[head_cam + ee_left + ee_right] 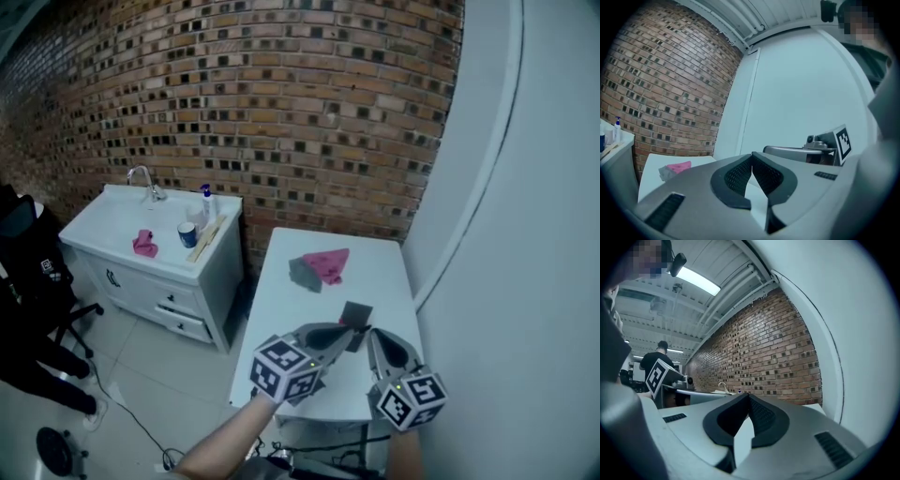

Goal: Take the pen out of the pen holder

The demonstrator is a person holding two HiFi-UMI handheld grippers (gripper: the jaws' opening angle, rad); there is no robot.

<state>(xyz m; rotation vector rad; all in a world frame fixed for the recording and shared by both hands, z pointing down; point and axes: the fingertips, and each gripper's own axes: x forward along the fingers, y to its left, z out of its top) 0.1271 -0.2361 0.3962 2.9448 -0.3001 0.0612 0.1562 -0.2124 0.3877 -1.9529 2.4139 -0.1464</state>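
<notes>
A small dark square thing (356,314) stands on the white table (281,309) just beyond both gripper tips; it may be the pen holder, and I cannot make out a pen. My left gripper (360,329) reaches in from the lower left, jaws shut and empty. My right gripper (371,334) comes up beside it, also shut with nothing held. In the left gripper view the left gripper (751,154) has its tips together, and the right gripper (820,146) shows to its right. In the right gripper view the right gripper (748,394) is closed too.
A pink cloth (330,263) and a grey cloth (303,273) lie at the table's far end. Left of the table is a white sink cabinet (141,272) with a faucet (145,180), bottle, cup and pink rag. Brick wall behind, white wall at right.
</notes>
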